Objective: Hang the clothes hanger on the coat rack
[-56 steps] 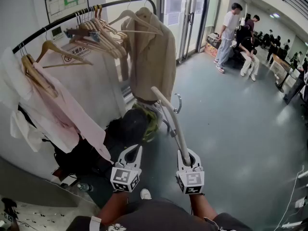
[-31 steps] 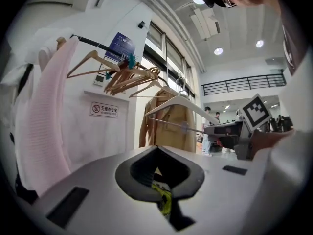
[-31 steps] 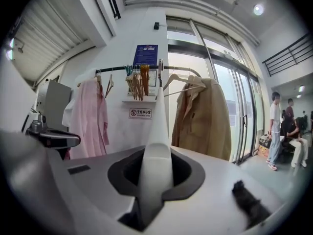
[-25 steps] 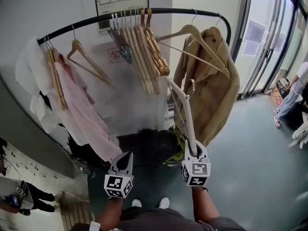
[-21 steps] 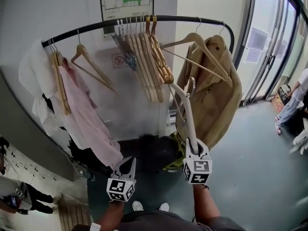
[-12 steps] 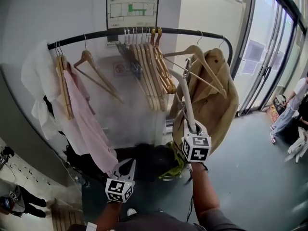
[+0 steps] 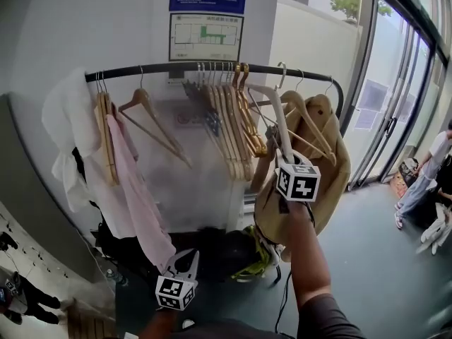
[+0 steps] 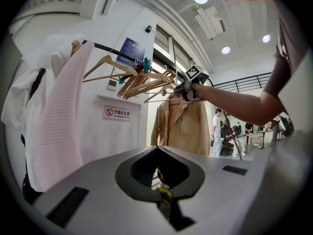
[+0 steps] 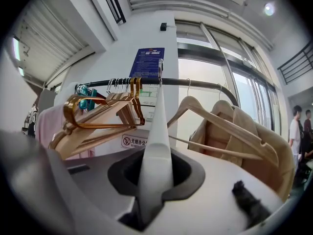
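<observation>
A pale wall backs the black tubular coat rack (image 7: 162,68), crowded with wooden hangers (image 7: 229,129) and a beige jacket (image 7: 332,168) toward 3 o'clock. The right claw (image 7: 286,162) clamps one arm of the smooth white clothes hanger (image 7: 277,111), its top at rail height at 12 o'clock; seating its hook seems all that remains. The left claw (image 7: 183,260), low at 7 o'clock, is closed on nothing.
</observation>
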`<state>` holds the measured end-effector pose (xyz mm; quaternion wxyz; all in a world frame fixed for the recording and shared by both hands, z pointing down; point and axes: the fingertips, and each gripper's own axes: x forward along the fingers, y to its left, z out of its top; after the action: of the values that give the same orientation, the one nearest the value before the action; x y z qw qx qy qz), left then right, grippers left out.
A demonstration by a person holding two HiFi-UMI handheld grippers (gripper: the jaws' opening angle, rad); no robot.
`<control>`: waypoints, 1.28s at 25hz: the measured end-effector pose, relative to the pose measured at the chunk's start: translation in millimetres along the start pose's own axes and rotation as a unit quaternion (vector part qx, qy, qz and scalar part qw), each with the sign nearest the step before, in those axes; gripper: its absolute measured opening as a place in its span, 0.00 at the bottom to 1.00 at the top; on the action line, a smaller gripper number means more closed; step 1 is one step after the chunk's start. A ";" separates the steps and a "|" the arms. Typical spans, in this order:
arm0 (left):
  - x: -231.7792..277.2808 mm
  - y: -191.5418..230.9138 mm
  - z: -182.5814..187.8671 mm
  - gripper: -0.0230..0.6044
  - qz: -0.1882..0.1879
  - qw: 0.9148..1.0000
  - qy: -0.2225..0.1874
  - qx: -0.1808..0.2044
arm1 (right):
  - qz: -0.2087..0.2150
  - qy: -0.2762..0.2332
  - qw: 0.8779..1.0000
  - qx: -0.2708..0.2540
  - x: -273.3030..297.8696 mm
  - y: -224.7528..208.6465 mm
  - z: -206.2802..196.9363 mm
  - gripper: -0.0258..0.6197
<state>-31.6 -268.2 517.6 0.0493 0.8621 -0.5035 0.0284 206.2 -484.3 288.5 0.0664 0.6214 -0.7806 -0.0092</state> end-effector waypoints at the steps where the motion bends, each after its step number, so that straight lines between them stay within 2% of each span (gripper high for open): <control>1: -1.6 1.8 0.2 0.05 0.002 1.000 0.000 0.000 | 0.000 0.003 1.000 -0.003 5.4 -0.8 3.7 0.14; 11: -11.4 17.4 6.9 0.05 0.021 1.000 -0.010 0.001 | 0.002 0.037 0.999 -0.004 33.9 2.1 2.5 0.14; 18: -18.2 15.7 -3.0 0.05 0.021 1.000 0.002 -0.006 | 0.007 0.044 0.999 0.001 35.5 8.7 -8.8 0.14; 22: -16.1 20.7 -3.0 0.05 0.023 1.000 0.001 -0.004 | 0.003 0.030 1.000 -0.005 39.9 8.1 -9.4 0.14; 25: -19.2 35.9 3.7 0.05 0.040 0.999 -0.006 -0.002 | -0.008 0.009 1.000 -0.013 34.1 8.9 -1.8 0.15; 28: -21.2 45.4 5.9 0.05 0.050 0.999 -0.009 -0.002 | -0.021 -0.023 0.999 -0.012 25.5 5.7 -1.8 0.31; 32: -16.5 45.0 4.1 0.05 0.044 0.999 -0.006 -0.003 | -0.043 -0.065 0.997 -0.007 -9.0 6.5 -6.7 0.34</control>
<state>-79.0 -276.4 514.5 0.0480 0.8391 -0.5413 0.0238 202.6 -473.6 294.9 0.0192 0.6522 -0.7556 -0.0581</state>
